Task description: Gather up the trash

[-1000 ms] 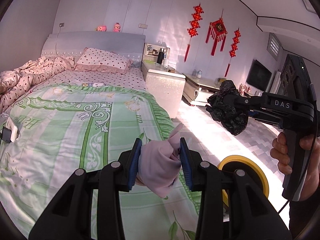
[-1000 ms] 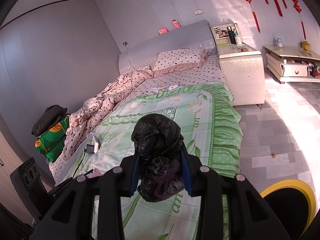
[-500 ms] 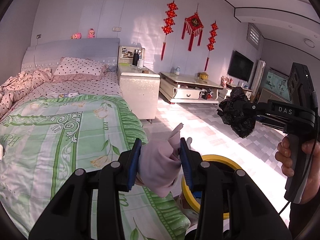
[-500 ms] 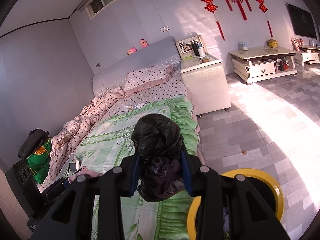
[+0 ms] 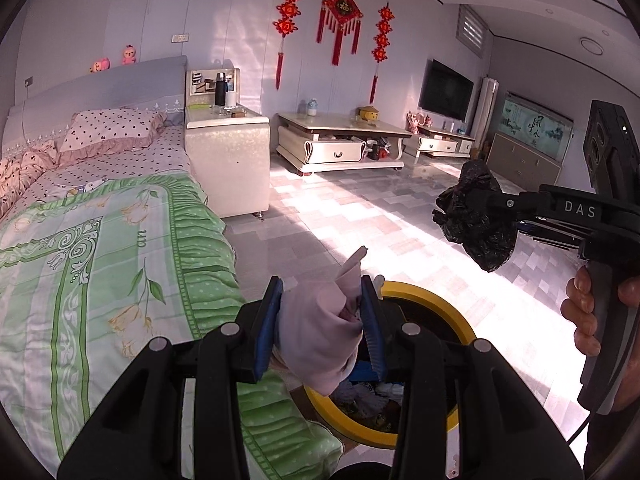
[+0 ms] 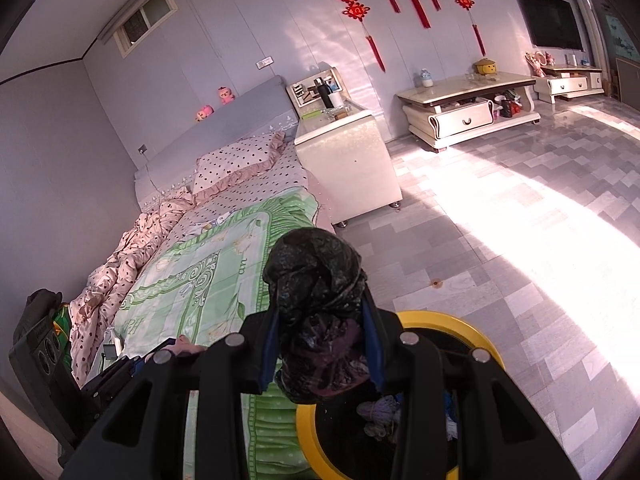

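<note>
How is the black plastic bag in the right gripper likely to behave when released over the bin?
The black bag looks crumpled and thin, so probably light and floppy. It bulges beyond the right gripper, so it may spring open, drifting rather than dropping straight into the yellow-rimmed bin.

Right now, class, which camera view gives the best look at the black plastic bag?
The left wrist view: the black plastic bag shows whole from the side, clamped in the right gripper above the floor. The right wrist view shows it close up, partly hidden by the fingers, over the yellow-rimmed bin.

Sunlit tiled floor (image 5: 360, 208), bed (image 5: 100, 240), lilac walls (image 5: 240, 20)
</note>
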`<state>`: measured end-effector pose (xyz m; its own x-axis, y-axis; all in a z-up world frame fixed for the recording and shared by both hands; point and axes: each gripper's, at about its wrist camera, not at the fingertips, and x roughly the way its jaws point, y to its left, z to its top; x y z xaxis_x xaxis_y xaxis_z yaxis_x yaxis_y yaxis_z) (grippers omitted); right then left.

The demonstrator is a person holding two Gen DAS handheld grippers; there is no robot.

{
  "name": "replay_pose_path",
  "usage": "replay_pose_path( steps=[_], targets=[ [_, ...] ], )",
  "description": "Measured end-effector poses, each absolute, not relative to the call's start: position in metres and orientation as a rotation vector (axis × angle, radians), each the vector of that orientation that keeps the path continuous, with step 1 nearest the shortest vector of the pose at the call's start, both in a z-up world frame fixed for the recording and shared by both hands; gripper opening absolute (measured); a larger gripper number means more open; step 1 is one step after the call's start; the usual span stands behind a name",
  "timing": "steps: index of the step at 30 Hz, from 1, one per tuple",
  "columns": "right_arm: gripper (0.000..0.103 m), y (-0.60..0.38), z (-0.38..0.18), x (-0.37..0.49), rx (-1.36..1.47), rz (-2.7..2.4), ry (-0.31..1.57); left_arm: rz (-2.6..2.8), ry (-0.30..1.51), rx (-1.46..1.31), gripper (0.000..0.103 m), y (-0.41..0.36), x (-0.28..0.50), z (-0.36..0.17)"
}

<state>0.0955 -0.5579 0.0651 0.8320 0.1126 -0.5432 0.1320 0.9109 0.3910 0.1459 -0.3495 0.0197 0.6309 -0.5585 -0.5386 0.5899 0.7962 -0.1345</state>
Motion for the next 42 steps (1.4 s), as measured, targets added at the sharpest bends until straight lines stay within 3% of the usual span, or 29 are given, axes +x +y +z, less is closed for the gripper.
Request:
replay_pose_path(
  steps=[17,19,23,29,31,42],
  targets=[
    [0.034,-0.595,-0.011,0.103,0.51,-0.109,0.698,-0.73,0.719,0.074,0.042,-0.409,0.161,-0.049],
    [0.035,-0.598,-0.017,0.104,0.523,-0.114,0.702,-0.735,0.723,0.068,0.043,-0.41,0.16,-0.051],
    [0.038,-0.604,-0.02,0.106,0.539,-0.132,0.707,-0.736,0.717,0.057,0.056,-0.408,0.161,-0.051],
    [0.045,-0.604,-0.02,0.104,0.547,-0.16,0.707,-0.73,0.711,0.034,0.058,-0.397,0.162,-0.046],
    [0.055,-0.604,-0.021,0.104,0.55,-0.168,0.709,-0.723,0.709,0.028,0.059,-0.392,0.163,-0.045],
    [0.055,-0.585,-0.017,0.108,0.533,-0.152,0.721,-0.667,0.678,-0.003,0.06,-0.348,0.16,-0.031]
  ],
)
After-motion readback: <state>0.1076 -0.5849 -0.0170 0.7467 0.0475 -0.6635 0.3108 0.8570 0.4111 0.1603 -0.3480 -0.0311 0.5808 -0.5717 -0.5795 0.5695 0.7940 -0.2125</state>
